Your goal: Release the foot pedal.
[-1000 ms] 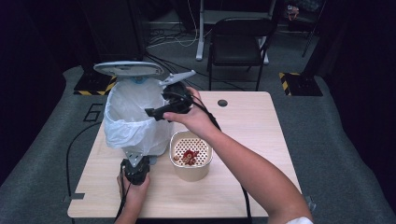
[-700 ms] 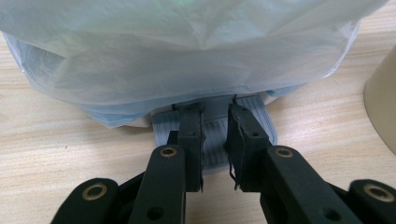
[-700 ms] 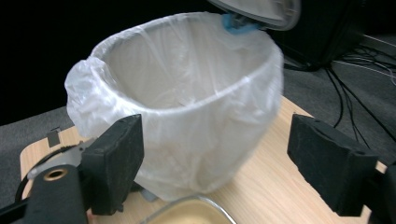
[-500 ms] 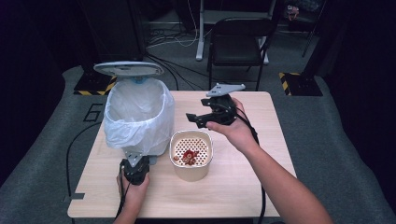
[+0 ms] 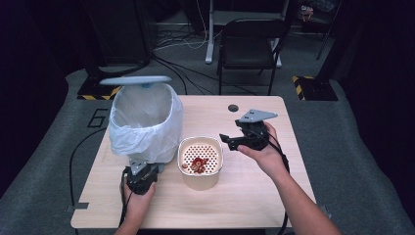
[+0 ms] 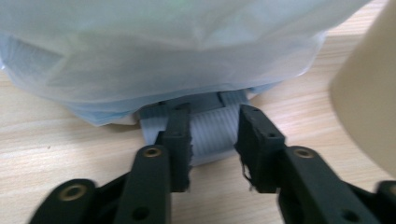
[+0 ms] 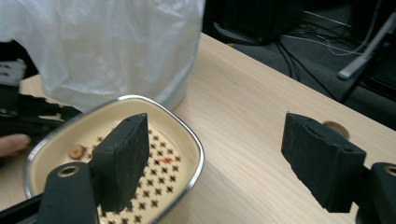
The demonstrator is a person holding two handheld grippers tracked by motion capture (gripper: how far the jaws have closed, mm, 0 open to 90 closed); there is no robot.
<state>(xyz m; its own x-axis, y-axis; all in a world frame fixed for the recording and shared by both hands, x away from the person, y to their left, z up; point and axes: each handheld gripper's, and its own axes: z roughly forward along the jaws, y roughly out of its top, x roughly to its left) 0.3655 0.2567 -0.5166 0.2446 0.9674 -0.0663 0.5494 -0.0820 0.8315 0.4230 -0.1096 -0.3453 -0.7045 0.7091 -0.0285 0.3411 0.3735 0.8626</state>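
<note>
High view shows the right claw (image 5: 226, 140) hovering empty, jaws spread wide, just beside the cream square strainer bowl with a perforated insert (image 5: 200, 163) on the pale wooden desk (image 5: 254, 196), where a few reddish-brown food scraps (image 5: 197, 165) lie on the holes. The left claw (image 5: 142, 177) sits low at the foot of the pedal bin lined with a white plastic bag (image 5: 145, 122), lid (image 5: 135, 80) up, jaws partly open around its grey ribbed pedal (image 6: 210, 135). I'd judge the emptying unfinished, since scraps remain in the strainer.
</note>
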